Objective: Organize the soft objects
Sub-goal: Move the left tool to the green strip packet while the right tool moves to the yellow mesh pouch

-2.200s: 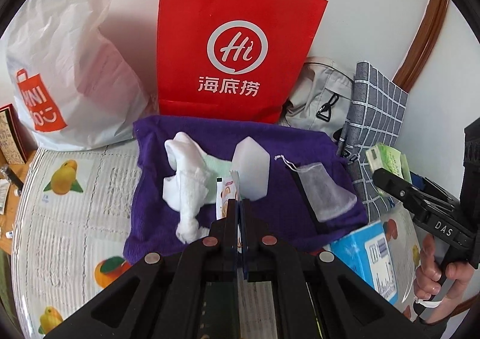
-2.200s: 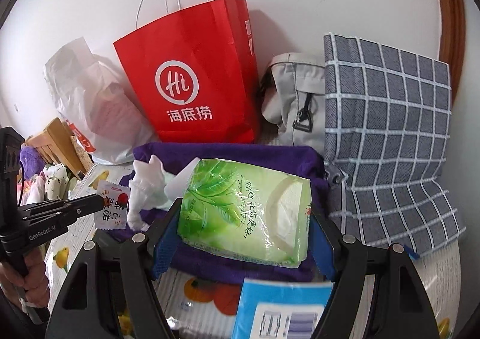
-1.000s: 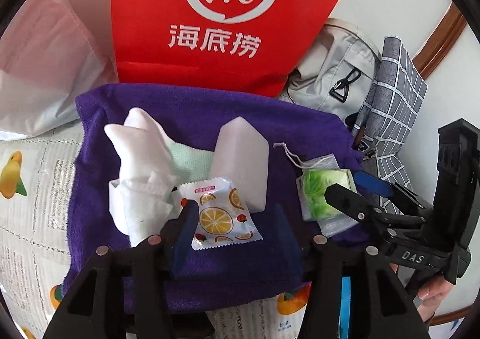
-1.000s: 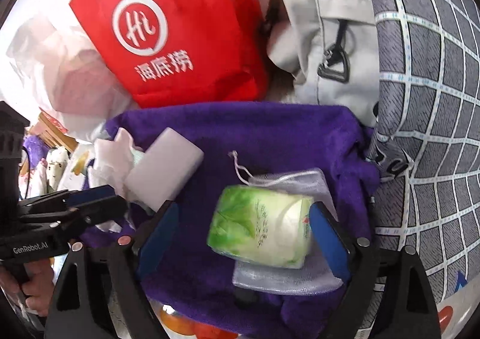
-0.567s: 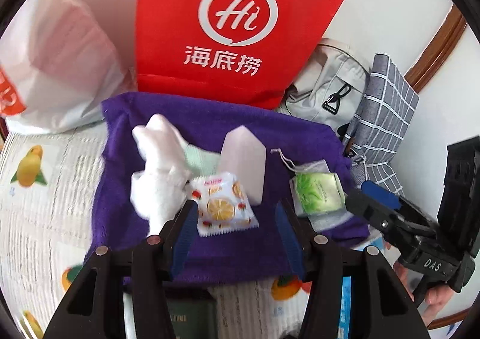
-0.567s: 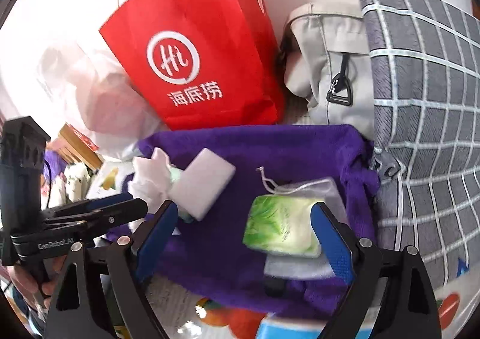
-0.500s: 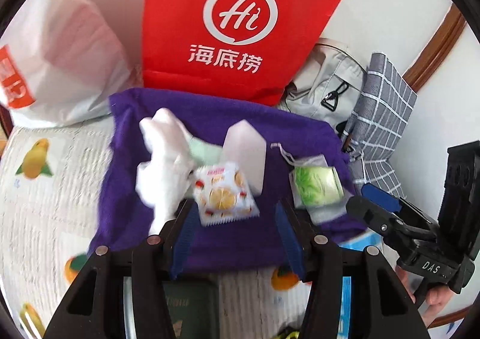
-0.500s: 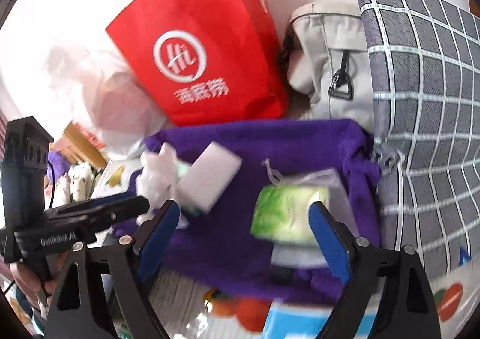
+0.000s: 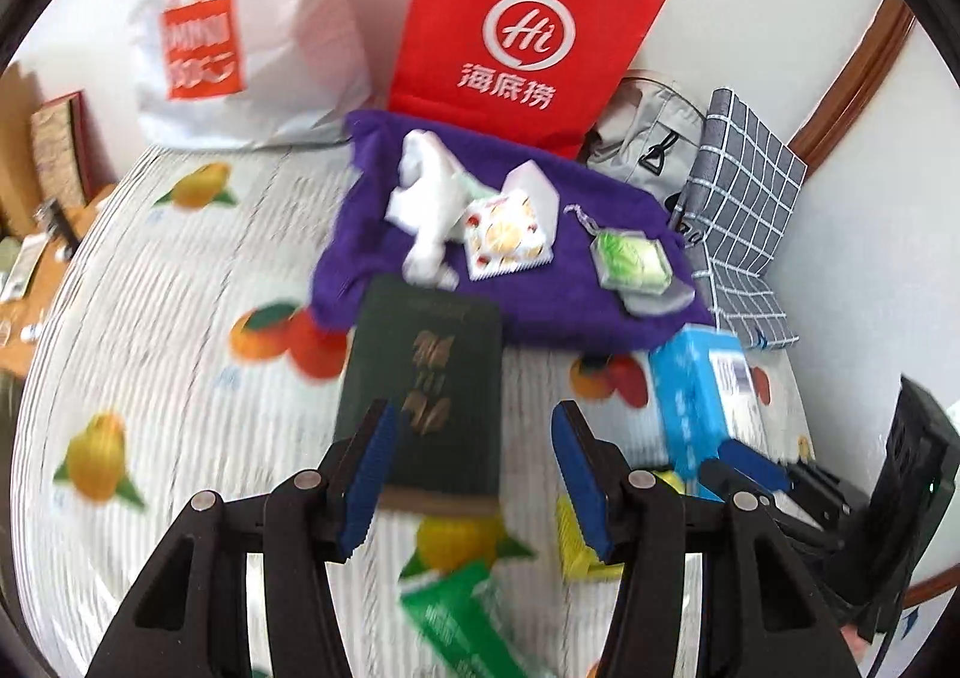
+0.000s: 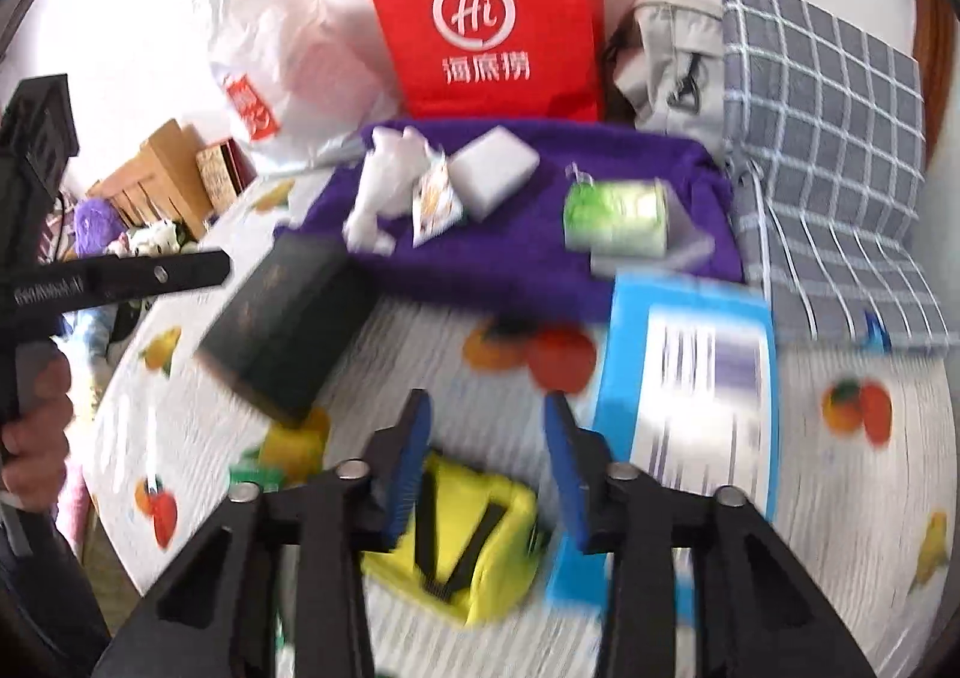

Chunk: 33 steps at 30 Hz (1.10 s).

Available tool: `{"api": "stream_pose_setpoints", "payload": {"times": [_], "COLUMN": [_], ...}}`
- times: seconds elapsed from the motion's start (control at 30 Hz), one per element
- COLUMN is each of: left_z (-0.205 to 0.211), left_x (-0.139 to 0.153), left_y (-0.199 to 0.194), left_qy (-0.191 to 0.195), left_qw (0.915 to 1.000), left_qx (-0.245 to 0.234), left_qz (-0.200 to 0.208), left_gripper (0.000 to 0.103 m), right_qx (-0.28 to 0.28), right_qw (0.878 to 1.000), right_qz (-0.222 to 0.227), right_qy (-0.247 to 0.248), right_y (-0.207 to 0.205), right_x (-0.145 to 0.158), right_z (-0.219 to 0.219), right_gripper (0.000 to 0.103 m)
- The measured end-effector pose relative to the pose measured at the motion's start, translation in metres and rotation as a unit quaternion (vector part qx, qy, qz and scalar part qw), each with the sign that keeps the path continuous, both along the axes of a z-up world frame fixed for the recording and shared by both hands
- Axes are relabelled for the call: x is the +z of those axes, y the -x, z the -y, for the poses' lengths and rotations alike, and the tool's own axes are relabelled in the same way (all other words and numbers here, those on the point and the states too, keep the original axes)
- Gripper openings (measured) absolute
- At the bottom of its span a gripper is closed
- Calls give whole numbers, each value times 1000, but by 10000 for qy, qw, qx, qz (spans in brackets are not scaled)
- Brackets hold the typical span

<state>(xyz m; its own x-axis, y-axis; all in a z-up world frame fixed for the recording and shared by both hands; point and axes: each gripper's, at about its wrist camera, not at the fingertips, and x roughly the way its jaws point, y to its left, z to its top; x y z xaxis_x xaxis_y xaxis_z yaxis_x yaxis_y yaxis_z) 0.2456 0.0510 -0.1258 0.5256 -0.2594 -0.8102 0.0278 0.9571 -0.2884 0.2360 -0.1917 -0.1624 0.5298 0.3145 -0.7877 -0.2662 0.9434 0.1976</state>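
White, ribbed tablecloth (image 9: 150, 318) printed with oranges and lemons covered the table, which stood against a pale wall with a curved wooden trim (image 9: 852, 78) at the right. Along the wall stood a red paper bag (image 9: 522, 36) with a white "Hi" logo, a white plastic bag (image 9: 240, 36) to its left, and a grey pouch (image 9: 654, 138) and grey checked cloth (image 9: 744, 198) to its right. A purple towel (image 9: 540, 306) lay in front of the red bag and carried the soft items: a crumpled white cloth (image 9: 423, 198), a white sponge block (image 9: 531, 186), a fruit-print sachet (image 9: 507, 240) resting against both, and a green tissue pack (image 9: 630, 258) lying on a translucent drawstring pouch (image 9: 660, 300) near the towel's right edge. A dark green booklet (image 9: 426, 378) overlapped the towel's near edge; a blue box (image 10: 690, 378) lay just right of it on the tablecloth. Nearer the cameras sat a yellow pouch (image 10: 468, 546) with black straps and a green packet (image 9: 462, 618). The left gripper (image 9: 474, 474) hovered above the booklet with jaws spread wide, holding nothing. The right gripper (image 10: 486, 468) hung over the yellow pouch, likewise wide apart and empty. Both views were blurred.
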Motion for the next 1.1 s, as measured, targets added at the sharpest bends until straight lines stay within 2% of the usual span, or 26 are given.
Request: {"api": "stream_pose_setpoints", "payload": {"times": [0.23, 0.33, 0.4, 0.6, 0.63, 0.73, 0.9, 1.1], "left_z": [-3, -2, -1, 4, 5, 8, 18, 26], "left_x": [-18, -29, -34, -51, -55, -63, -75, -83], "left_y": [37, 48, 55, 74, 77, 83, 90, 96], "left_qy": [96, 102, 44, -211, -193, -182, -254, -298], "left_qw": [9999, 9997, 9996, 9990, 9988, 9983, 9971, 9961], "left_qx": [-34, -34, -69, -76, -76, -59, -103, -70], "left_qz": [-100, -222, -271, -396, -450, -552, -711, -828], "left_gripper": [52, 52, 52, 52, 52, 52, 52, 52], "right_qx": [-337, -481, -576, -1073, -1114, -1263, -1127, -949], "right_qw": [9989, 9975, 9970, 9929, 9926, 9906, 9926, 9935], "right_qz": [-335, -470, -413, -448, -418, -392, -334, -471], "right_qy": [0, -195, -313, -238, -251, -350, -312, -427], "right_y": [55, 59, 60, 52, 51, 52, 62, 87], "right_x": [-30, -43, -49, -65, -66, -71, -68, -62], "right_z": [7, 10, 9, 4, 2, 4, 9, 22], "right_gripper": [30, 30, 36, 38, 37, 26, 24, 24]}}
